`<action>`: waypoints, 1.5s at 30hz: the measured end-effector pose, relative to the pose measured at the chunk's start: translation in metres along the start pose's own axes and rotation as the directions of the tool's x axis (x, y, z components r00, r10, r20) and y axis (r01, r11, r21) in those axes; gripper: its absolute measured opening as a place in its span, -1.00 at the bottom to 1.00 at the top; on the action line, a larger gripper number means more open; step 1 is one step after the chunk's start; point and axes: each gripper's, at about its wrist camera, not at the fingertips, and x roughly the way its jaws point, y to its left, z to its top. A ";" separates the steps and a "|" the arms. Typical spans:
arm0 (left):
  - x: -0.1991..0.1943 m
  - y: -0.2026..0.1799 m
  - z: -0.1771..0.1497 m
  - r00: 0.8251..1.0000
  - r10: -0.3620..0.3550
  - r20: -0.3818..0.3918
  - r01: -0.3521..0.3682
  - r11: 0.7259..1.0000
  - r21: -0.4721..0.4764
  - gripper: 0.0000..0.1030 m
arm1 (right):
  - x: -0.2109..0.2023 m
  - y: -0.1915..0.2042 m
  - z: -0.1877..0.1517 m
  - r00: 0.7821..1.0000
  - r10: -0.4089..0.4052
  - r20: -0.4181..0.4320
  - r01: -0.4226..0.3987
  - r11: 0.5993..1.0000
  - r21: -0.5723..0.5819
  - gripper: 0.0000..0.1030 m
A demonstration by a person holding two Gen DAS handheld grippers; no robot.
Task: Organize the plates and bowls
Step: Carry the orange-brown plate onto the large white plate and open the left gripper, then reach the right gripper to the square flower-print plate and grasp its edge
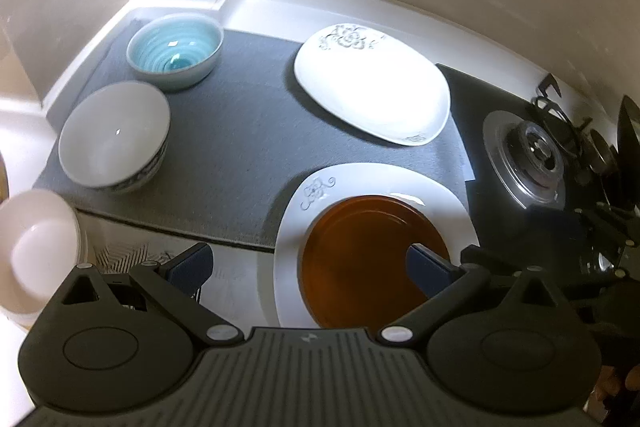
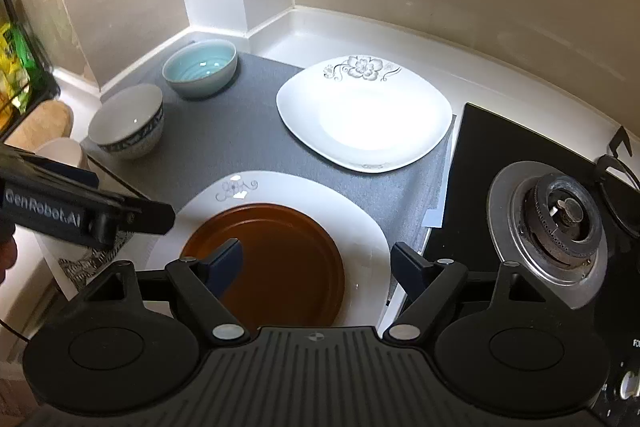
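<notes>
low in the middle of both views, a brown plate lies stacked inside a larger white plate with a small flower print on its rim, at the near edge of a grey mat. above it, right of centre, a second white plate, squarish with a bigger flower print, lies flat on the same mat, apart from the stack. at the upper left, a blue bowl and a white bowl with a dark patterned band stand upright, near each other. the right gripper hangs over the stack with jaws spread and nothing between them. the left gripper is also wide open and empty above the brown plate's left side. at right, a gas burner sits on a black hob.
</notes>
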 end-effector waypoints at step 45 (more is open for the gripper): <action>0.101 0.029 0.120 0.996 0.084 -0.002 -0.083 0.973 -0.214 0.99 | 0.136 -0.125 0.028 0.941 0.299 0.156 -0.335 0.776 0.534 0.61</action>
